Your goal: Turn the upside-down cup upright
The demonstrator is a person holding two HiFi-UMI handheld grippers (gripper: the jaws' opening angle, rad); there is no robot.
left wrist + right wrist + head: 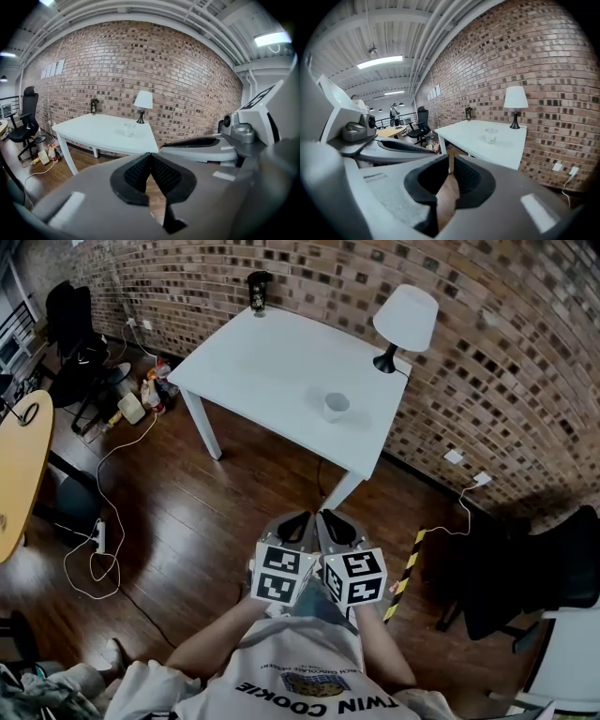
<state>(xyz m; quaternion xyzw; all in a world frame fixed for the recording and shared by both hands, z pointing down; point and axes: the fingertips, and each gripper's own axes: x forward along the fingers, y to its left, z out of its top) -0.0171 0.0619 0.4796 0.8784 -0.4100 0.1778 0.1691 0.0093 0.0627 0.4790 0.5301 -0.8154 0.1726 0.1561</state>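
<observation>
Cup (336,406) on the white counter (272,362). Head view: left gripper (298,521) and right gripper (334,521) side by side, the cup well ahead of both. Left gripper view: jaws together, nothing between; cup (129,129) far ahead. Right gripper view: jaws nearly together, nothing between; cup (491,135) ahead, slightly right.

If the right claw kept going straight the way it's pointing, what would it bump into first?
Probably the wooden floor before the white table: the right claw tilts down and floorboards show past its tips. The table's near leg is close to that line, so I can't be sure.
</observation>
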